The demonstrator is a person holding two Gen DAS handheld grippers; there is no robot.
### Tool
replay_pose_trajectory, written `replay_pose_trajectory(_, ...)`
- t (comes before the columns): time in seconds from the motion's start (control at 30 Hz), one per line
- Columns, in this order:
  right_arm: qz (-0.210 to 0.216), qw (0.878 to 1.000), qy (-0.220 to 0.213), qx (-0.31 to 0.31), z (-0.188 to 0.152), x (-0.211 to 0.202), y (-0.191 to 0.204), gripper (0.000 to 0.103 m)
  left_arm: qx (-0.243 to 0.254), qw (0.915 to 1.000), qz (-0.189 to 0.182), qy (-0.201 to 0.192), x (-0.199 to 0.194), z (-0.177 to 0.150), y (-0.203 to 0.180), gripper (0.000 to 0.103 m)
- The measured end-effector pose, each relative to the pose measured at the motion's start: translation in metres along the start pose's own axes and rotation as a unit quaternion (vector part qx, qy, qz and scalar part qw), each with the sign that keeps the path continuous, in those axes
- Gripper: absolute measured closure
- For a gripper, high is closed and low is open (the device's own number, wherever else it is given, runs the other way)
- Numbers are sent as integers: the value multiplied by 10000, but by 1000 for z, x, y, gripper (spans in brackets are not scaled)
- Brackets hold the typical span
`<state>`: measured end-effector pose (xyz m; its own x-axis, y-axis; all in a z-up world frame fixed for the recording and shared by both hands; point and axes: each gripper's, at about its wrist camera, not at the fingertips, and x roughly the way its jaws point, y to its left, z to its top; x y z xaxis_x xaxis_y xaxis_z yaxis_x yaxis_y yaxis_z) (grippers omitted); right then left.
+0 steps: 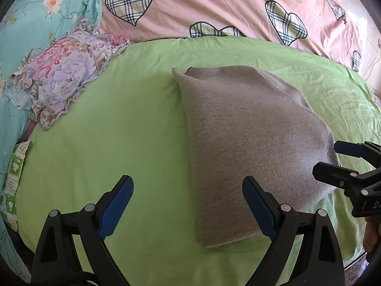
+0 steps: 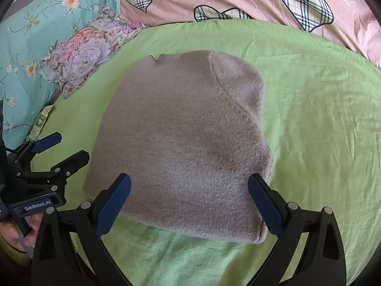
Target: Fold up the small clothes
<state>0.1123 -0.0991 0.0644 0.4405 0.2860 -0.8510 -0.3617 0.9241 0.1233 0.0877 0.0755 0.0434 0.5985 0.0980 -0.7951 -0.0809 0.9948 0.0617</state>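
Note:
A grey knitted garment (image 1: 250, 143) (image 2: 185, 138) lies folded into a compact slab on the green sheet (image 1: 107, 131) (image 2: 321, 131). My left gripper (image 1: 188, 205) stands open, hovering above the garment's near left edge, nothing between its blue pads. My right gripper (image 2: 189, 202) is open too, its fingers straddling the near edge of the garment from above without clamping it. Each gripper shows in the other's view: the right gripper (image 1: 333, 159) at the garment's right side, the left gripper (image 2: 64, 150) at its left side, both open.
A floral frilled cloth (image 1: 62, 76) (image 2: 85, 50) lies at the far left of the green sheet. Behind are a turquoise flowered quilt (image 1: 40, 7) and a pink cover with plaid hearts (image 1: 214, 4). A hand (image 2: 21, 228) holds the left gripper's handle.

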Motion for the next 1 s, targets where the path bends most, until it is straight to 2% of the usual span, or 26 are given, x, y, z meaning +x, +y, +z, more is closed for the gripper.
replay_pose_trajectory(1.0, -40, 10000, -16, 0, -2, -1, 3, 4, 80, 9999, -61, 99, 2, 2, 0, 10)
